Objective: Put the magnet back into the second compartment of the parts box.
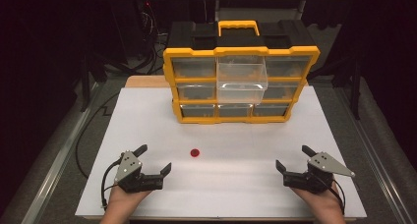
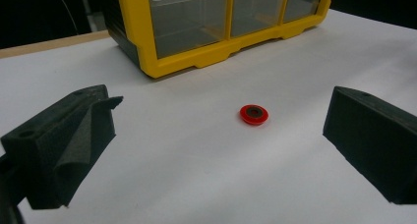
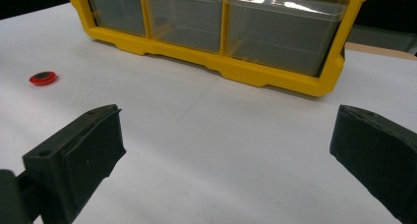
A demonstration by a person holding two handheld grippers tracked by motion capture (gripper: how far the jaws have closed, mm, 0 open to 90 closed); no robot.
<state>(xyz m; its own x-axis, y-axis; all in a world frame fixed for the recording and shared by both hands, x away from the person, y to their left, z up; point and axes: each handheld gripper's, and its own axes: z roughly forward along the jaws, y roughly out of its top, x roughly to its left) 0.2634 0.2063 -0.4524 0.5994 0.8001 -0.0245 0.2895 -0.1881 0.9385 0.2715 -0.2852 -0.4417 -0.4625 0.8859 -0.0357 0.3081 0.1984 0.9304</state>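
Two grippers low over white table top, one at each near corner. Left gripper jaws wide apart, nothing between. Right gripper jaws likewise spread, empty. Red disc flat on table, between grippers, nearer left one, apart from both. Yellow drawer cabinet behind, at far edge; clear middle drawer pulled out.
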